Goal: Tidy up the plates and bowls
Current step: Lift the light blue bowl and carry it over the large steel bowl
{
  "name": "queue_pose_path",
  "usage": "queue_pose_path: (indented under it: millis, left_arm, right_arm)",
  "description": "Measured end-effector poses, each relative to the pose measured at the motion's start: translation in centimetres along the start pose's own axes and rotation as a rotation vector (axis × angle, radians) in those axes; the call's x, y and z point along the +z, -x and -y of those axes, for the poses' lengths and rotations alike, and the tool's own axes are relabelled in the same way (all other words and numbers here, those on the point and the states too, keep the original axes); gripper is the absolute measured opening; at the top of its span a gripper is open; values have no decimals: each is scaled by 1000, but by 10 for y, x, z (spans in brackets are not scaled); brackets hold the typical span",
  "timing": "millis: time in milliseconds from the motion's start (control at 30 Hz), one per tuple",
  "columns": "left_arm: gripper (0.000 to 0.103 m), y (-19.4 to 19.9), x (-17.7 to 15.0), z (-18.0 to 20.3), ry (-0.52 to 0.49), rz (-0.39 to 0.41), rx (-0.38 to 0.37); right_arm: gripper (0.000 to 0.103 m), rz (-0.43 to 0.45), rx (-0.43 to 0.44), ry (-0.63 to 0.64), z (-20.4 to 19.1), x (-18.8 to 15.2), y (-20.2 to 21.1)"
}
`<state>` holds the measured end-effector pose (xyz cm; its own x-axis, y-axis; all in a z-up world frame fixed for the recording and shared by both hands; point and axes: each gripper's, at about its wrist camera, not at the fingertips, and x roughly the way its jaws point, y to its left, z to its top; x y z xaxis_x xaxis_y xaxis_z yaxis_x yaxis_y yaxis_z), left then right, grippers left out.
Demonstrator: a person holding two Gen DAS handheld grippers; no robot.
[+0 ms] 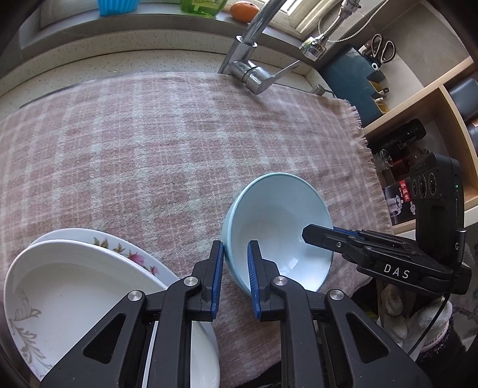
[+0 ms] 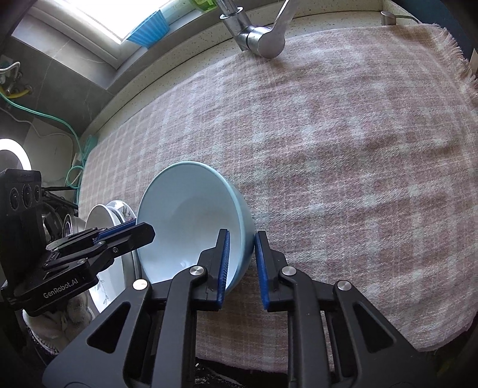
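Blue-padded fingers (image 1: 219, 277) of the left gripper (image 1: 236, 279) sat closest in its own view, parted by a narrow gap with the near rim of the bowl (image 1: 277, 226) running between them; one pad lay outside the wall, the other inside, though whether they pressed it I could not tell. The pale blue bowl was tipped on the cloth (image 1: 149, 143), its mouth turned toward that camera. From the right side the right gripper (image 1: 325, 234) reached in over the opposite rim, and from this angle its tips looked nearly together at the edge. The right wrist view showed more: its own fingers (image 2: 224, 268) straddled the bowl (image 2: 191, 215) wall, one pad inside, one outside and close against it, the gap barely wider than the wall, so contact stayed uncertain. That view also caught the left gripper (image 2: 131, 231) at the far rim. Only the left camera gave a full look at the plates (image 1: 74, 286), two stacked just left of the bowl, the lower one flowered; in the right view they were a sliver behind the bowl. A tap (image 1: 254, 71) stood at the back of the pink checked cloth in both, while an orange (image 1: 243, 10) on the sill and scissors (image 1: 381, 49) showed only on the left.
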<state>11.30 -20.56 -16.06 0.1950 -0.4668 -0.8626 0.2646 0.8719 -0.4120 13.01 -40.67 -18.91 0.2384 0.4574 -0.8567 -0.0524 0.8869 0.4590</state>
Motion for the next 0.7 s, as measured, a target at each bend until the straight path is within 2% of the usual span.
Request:
queue_pose_path:
  millis: [333, 700]
  left_arm:
    - [14, 29, -1, -3, 18, 56, -11]
    - [14, 85, -13, -29, 66, 151, 1]
  right_arm:
    - [18, 30, 15, 51, -27, 7, 21]
    - [18, 48, 57, 159, -93, 10, 30]
